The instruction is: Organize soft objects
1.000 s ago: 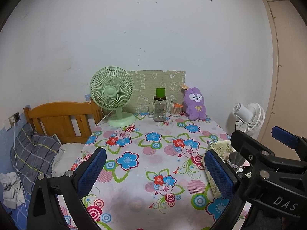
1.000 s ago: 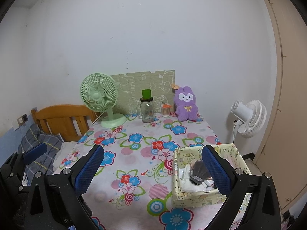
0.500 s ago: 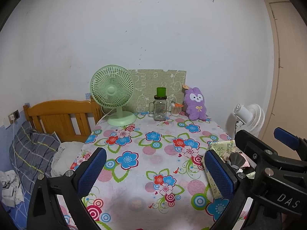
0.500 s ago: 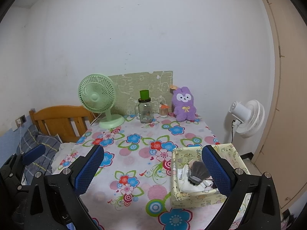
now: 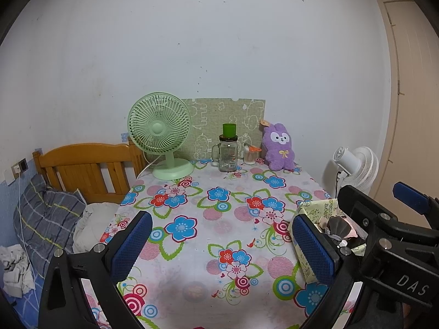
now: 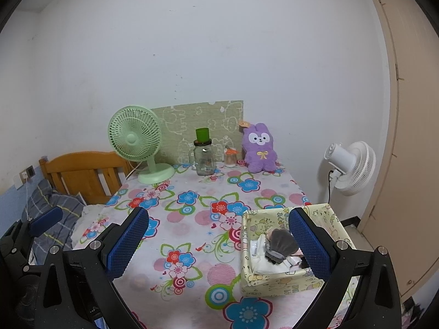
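Right gripper (image 6: 218, 242) gapes, box (image 6: 285, 279) beneath its right finger.

left gripper (image 5: 222, 242) fingers apart, right gripper (image 6: 218, 240) likewise

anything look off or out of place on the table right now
Nothing is spilled, tipped or damaged. The one item not yet tidied is the purple plush bunny, sitting upright against the wall at the table's far edge, apart from the yellow fabric box near the front right, which already holds soft items. Both the left gripper and the right gripper are open and empty.
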Action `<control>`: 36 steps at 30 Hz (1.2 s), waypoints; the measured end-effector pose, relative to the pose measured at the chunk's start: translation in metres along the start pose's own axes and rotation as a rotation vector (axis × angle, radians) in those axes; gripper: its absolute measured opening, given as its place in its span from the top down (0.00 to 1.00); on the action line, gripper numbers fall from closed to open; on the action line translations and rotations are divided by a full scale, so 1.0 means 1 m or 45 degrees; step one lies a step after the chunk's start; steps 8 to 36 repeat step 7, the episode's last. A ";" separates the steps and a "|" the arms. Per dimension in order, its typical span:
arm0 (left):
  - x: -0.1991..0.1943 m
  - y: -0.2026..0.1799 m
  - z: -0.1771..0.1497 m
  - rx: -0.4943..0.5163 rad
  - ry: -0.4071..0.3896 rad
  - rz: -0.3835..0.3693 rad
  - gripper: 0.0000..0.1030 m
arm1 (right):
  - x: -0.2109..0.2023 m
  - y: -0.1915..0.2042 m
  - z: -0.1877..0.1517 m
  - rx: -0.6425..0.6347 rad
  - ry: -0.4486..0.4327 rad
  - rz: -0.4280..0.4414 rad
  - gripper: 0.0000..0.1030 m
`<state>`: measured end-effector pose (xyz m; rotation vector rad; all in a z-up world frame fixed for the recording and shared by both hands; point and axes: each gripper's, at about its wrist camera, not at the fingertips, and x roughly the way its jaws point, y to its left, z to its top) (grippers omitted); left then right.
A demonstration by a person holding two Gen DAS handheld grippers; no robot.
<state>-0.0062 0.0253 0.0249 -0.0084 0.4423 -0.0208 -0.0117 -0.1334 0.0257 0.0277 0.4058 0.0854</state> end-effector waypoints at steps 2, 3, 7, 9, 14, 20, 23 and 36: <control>0.000 0.000 0.000 0.000 0.000 0.001 0.00 | 0.000 0.000 0.000 0.000 0.001 0.000 0.00; 0.000 0.000 0.000 0.000 0.000 0.000 0.00 | 0.000 0.000 0.000 0.000 0.001 -0.001 0.00; 0.001 0.000 0.000 -0.001 0.002 0.002 0.00 | 0.001 -0.001 -0.002 0.001 0.004 -0.007 0.00; 0.001 0.000 0.000 -0.001 0.002 0.002 0.00 | 0.001 -0.001 -0.002 0.001 0.004 -0.007 0.00; 0.001 0.000 0.000 -0.001 0.002 0.002 0.00 | 0.001 -0.001 -0.002 0.001 0.004 -0.007 0.00; 0.001 0.000 0.000 -0.001 0.002 0.002 0.00 | 0.001 -0.001 -0.002 0.001 0.004 -0.007 0.00; 0.001 0.000 0.000 -0.001 0.002 0.002 0.00 | 0.001 -0.001 -0.002 0.001 0.004 -0.007 0.00; 0.001 0.000 0.000 -0.001 0.002 0.002 0.00 | 0.001 -0.001 -0.002 0.001 0.004 -0.007 0.00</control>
